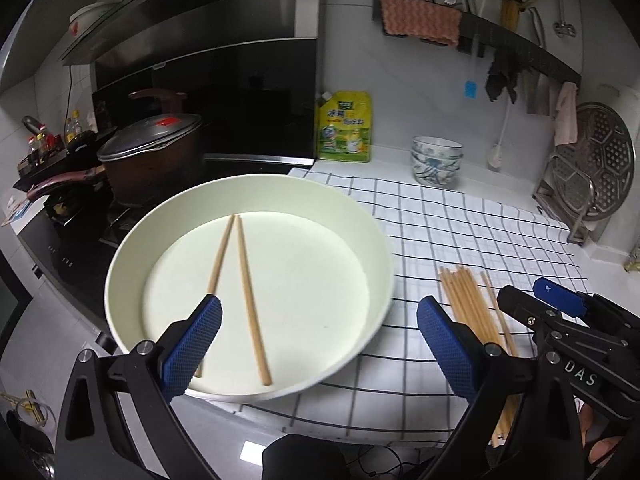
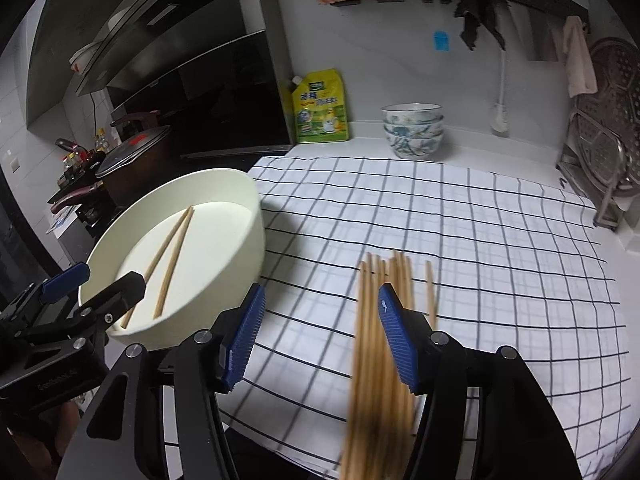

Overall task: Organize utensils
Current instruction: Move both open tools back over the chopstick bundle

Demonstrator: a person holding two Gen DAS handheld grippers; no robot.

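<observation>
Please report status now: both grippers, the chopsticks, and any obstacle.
Left gripper open over white bowl, empty. Right gripper open, empty, above chopstick bundle on checked cloth. Two chopsticks already in bowl. No obstacle seen.

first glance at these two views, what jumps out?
The big white bowl at the left edge of the checked cloth, with two chopsticks lying in it, tips nearly meeting at the far end. Next, the loose chopstick bundle on the cloth to the bowl's right. Both grippers are open: the left gripper over the bowl, the right gripper by the bundle.
</observation>
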